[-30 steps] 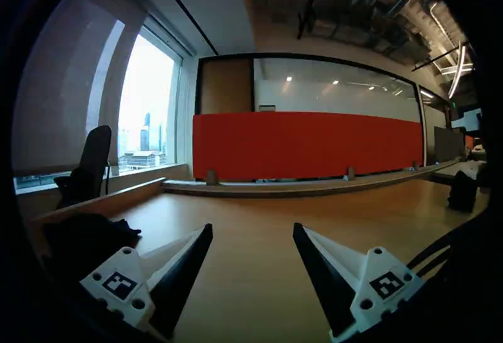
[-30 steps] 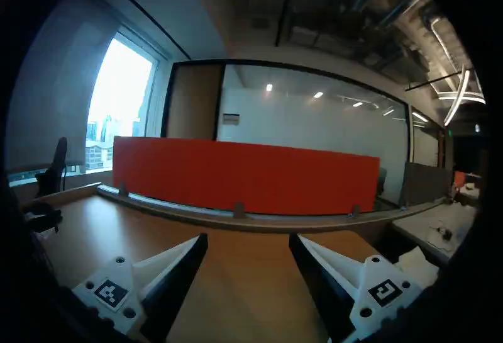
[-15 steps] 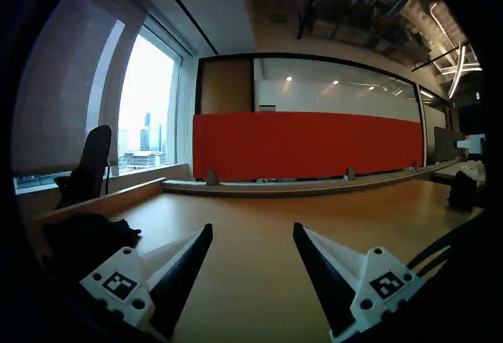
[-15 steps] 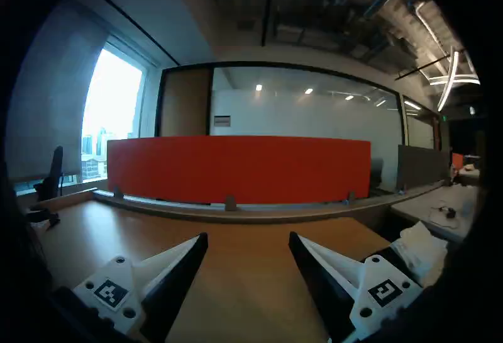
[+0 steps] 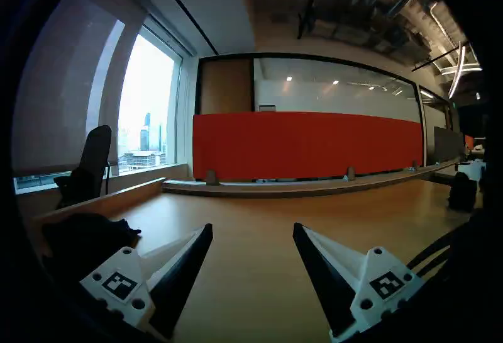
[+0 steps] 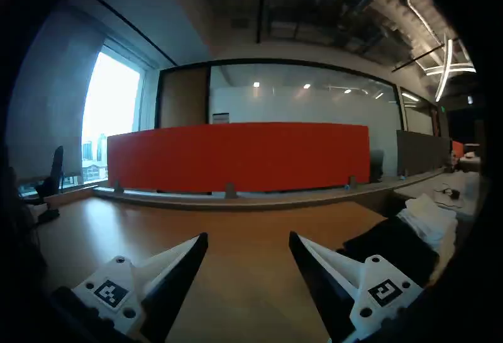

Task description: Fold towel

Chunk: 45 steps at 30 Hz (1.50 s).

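Observation:
In the right gripper view my right gripper (image 6: pixel 247 236) is open over the wooden desk (image 6: pixel 239 267), with nothing between its fingers. A stack of white folded towels (image 6: pixel 434 216) lies at the far right of the desk, and a black cloth (image 6: pixel 393 245) lies in front of it, just beyond the right finger (image 6: pixel 327 274). In the left gripper view my left gripper (image 5: pixel 251 226) is open above bare desk (image 5: pixel 251 261). A dark crumpled cloth (image 5: pixel 85 236) lies to the left of its left finger.
A red divider panel (image 5: pixel 308 145) runs along the desk's far edge, with a glass wall behind it. A black office chair (image 5: pixel 88 167) stands by the window at left. A small dark object (image 5: pixel 463 192) sits at the desk's right end.
The right gripper view has swung to the right and tipped down a little, bringing the white towels and the black cloth into sight. The left gripper has stayed still.

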### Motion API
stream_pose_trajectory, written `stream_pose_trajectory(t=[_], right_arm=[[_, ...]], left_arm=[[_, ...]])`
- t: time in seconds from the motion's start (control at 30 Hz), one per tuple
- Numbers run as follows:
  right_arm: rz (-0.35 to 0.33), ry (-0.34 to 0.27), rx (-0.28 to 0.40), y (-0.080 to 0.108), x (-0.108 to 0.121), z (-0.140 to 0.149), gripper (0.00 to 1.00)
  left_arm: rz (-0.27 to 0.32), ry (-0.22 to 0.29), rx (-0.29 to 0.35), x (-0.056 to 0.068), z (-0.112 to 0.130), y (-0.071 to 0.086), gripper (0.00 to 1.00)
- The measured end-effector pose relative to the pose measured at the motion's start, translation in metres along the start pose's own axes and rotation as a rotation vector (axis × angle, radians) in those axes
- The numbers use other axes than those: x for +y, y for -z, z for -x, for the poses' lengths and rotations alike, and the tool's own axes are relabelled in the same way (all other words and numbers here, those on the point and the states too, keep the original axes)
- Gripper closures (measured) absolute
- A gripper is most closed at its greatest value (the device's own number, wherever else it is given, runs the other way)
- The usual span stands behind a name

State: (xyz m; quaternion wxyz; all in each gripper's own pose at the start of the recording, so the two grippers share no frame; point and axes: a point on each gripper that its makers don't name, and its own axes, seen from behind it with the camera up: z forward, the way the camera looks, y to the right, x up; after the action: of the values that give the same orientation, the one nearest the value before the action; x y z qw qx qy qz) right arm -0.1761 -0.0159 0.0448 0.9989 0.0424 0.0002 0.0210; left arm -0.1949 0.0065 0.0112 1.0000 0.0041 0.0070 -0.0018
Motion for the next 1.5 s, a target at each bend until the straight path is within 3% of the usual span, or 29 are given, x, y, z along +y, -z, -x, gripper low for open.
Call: stream_pose_trajectory(t=[0.2,0.5,1.1,1.5], right_arm=[[0.029,-0.007,0.003,0.002,0.007,0.009,0.0],[0.038,0.052,-0.004,0.004,0.007,0.02,0.0],[0.016,0.06,0.0,0.004,0.001,0.028,0.0],[0.015,0.032,0.017,0.008,0.003,0.025,0.0]], left_arm=[[0.0,0.0,0.0,0.0,0.0,0.0,0.05],[0.0,0.0,0.0,0.0,0.0,0.0,0.05],[0.0,0.0,0.0,0.001,0.0,0.0,0.05],[0.0,0.0,0.0,0.001,0.0,-0.001,0.05]])
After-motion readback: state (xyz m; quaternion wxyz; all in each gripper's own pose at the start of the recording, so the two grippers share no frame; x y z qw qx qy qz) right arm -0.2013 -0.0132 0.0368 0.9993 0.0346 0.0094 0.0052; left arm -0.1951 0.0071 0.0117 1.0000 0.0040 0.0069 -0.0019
